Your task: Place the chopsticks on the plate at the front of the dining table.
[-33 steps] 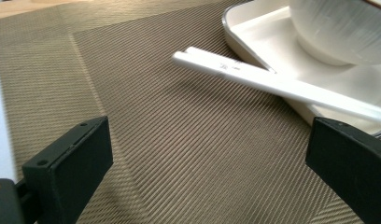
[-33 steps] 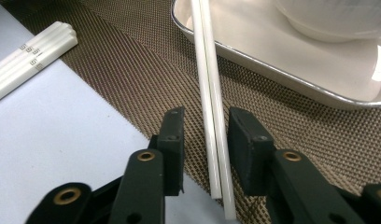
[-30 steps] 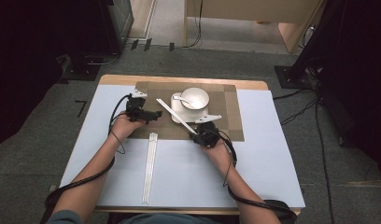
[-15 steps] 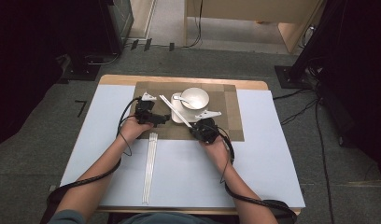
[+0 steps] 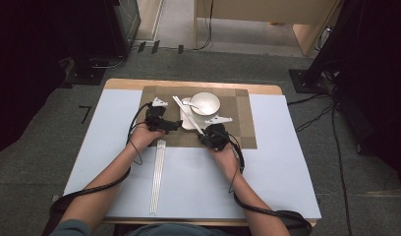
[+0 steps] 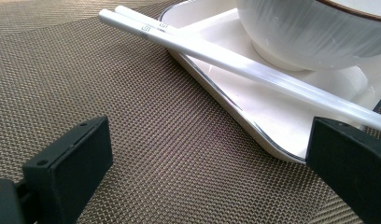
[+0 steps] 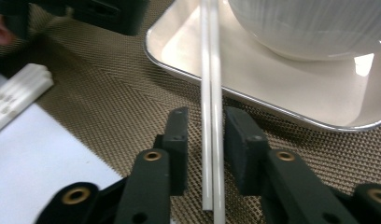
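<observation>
A pair of white chopsticks (image 5: 186, 112) lies slantwise over the edge of a square white plate (image 5: 187, 124), near ends on the brown placemat (image 5: 238, 128). A white bowl (image 5: 206, 102) with a spoon (image 5: 191, 104) stands on the plate. My right gripper (image 5: 206, 133) straddles the near ends of the chopsticks (image 7: 211, 70). Its jaws (image 7: 206, 140) have just been opening, and a thin gap shows on each side of the sticks. My left gripper (image 5: 174, 124) rests low on the mat just left of the plate (image 6: 272, 121), wide open (image 6: 207, 168), nothing between its pads.
More white chopsticks (image 5: 157, 177) lie lengthwise on the pale blue table cover (image 5: 287, 172), near my left forearm; their ends (image 7: 16, 93) touch the mat's edge. The table's wooden far edge (image 5: 188, 84) runs behind the mat.
My left gripper has slid right across the mat toward the plate. The far ends of the chopsticks have swung a little toward the bowl. My right hand has stayed put.
</observation>
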A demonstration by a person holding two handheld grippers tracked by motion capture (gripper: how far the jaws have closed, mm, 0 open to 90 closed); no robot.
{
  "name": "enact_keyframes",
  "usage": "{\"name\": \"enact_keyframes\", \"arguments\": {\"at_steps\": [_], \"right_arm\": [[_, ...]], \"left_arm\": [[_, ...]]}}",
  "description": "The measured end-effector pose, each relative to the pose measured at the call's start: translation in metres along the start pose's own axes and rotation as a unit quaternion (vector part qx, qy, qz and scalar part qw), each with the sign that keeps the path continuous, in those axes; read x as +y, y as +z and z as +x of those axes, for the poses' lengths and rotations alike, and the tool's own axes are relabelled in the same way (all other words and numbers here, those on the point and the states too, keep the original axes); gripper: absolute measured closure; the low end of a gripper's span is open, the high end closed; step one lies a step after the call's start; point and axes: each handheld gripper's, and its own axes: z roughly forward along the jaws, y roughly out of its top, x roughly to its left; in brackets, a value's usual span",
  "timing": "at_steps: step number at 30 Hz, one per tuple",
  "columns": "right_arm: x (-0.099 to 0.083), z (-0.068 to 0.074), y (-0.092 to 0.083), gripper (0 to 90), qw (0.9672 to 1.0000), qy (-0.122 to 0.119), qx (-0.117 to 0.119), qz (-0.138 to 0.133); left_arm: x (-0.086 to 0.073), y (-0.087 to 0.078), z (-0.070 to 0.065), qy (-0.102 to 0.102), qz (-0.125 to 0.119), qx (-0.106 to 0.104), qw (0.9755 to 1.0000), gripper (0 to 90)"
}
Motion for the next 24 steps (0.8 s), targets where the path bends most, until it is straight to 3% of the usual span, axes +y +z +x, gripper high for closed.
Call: {"name": "enact_keyframes", "arguments": {"at_steps": [4, 7, 12, 20, 24], "right_arm": [[-0.002, 0.0, -0.005, 60.4, 0.9997, -0.024, 0.008, -0.004], [-0.004, 0.0, -0.01, 56.7, 0.9995, -0.029, 0.01, -0.005], [-0.005, 0.002, -0.012, 55.0, 0.9994, -0.033, 0.012, -0.003], [-0.006, 0.01, -0.008, 53.0, 0.9988, -0.044, 0.02, -0.002], [-0.006, 0.014, -0.006, 51.4, 0.9984, -0.05, 0.025, -0.003]], "left_arm": [[0.0, 0.003, -0.003, 0.003, 0.004, 0.007, 1.0, 0.5], [0.001, 0.004, -0.006, 0.005, 0.004, 0.008, 0.9999, 0.5], [0.001, 0.007, -0.006, -0.007, 0.006, 0.008, 0.9999, 0.5], [0.0, 0.011, -0.009, -0.007, 0.008, 0.002, 0.9999, 0.5], [0.001, 0.014, -0.013, 0.007, 0.013, 0.004, 0.9999, 0.5]]}}
